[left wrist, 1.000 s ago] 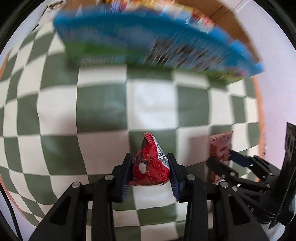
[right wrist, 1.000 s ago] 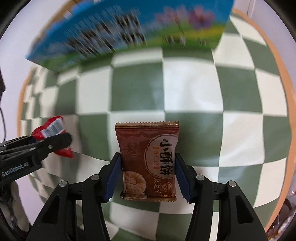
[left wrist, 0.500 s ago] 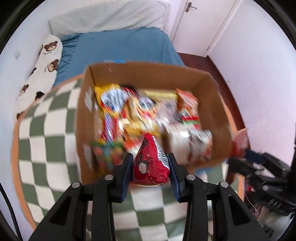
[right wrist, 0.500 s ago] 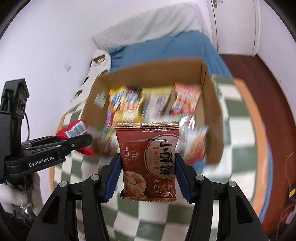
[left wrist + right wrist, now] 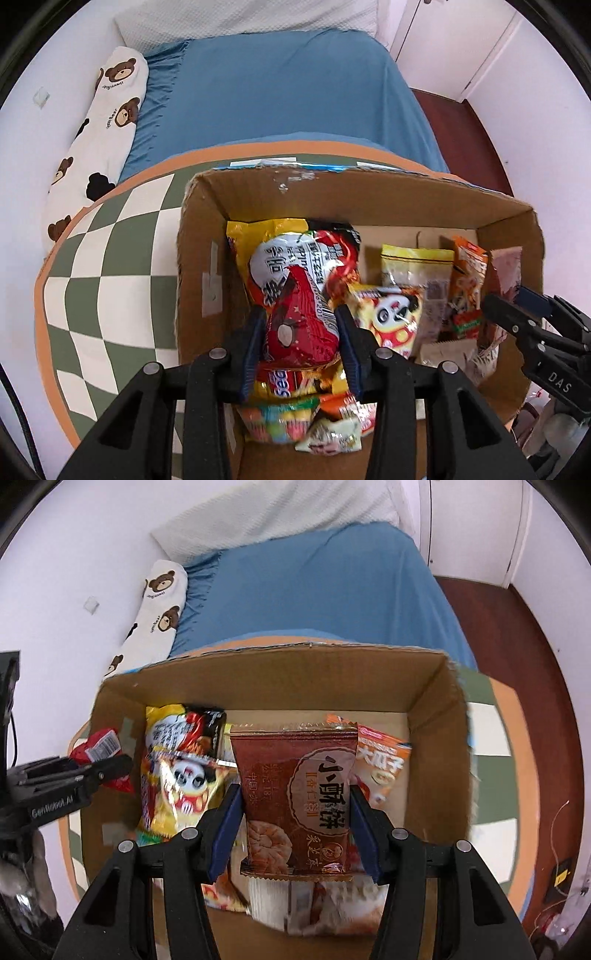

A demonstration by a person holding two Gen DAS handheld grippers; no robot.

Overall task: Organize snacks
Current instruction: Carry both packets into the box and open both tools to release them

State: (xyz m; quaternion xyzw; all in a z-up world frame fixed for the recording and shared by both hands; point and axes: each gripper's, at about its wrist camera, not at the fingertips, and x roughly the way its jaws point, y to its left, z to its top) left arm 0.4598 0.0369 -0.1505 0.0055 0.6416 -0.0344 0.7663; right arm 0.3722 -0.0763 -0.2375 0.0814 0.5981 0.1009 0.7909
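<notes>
Above the open cardboard box [image 5: 436, 734] on the checkered bench [image 5: 110, 280], the right gripper [image 5: 295, 825] jaws are pinching a brown biscuit packet [image 5: 295, 797] reading "小酥饼"; the left gripper [image 5: 301, 338] jaws are pinching a red starred packet [image 5: 301, 321] bearing a barcode.

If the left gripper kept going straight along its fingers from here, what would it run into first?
Most likely the big noodle packet lying in the cardboard box, directly ahead of the left gripper and its red snack packet. Depth is unclear, so the gap to it can't be judged.
</notes>
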